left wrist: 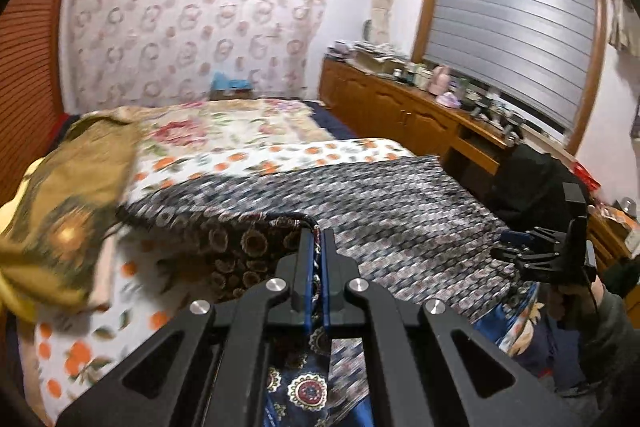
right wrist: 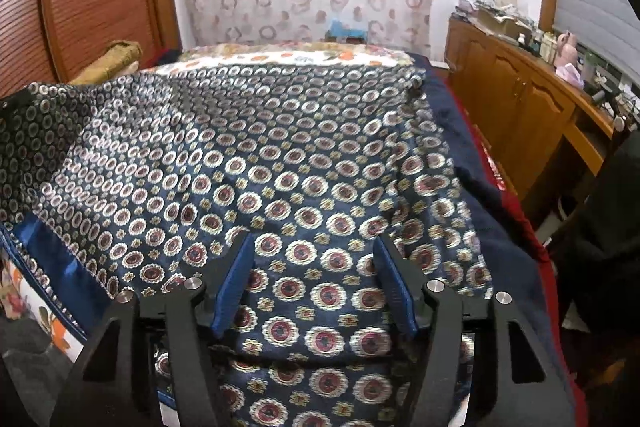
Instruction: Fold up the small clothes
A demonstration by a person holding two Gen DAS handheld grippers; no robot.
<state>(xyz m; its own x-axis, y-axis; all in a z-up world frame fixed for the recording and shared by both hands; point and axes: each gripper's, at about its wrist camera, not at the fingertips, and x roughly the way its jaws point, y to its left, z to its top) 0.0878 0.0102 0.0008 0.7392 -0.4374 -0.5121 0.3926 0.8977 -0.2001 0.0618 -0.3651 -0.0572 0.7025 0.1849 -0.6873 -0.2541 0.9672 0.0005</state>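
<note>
Carrying the navy medallion-print silky garment (left wrist: 400, 195) toward twelve o'clock goes best with the left gripper (left wrist: 316, 239) clamped on its hem and the right gripper (right wrist: 316, 263), jaws apart, pinning nothing.

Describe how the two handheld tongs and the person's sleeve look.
Both tongs, left and right, are matte black linkage arms with silver rivets and blue pads lining the fingers. A thin black cable runs down the right unit. The sleeve is dark grey-green.

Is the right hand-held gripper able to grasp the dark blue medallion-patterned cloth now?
Probably yes: the right hand-held gripper stands open directly over the dark blue medallion-patterned cloth, with nothing between them.
</note>
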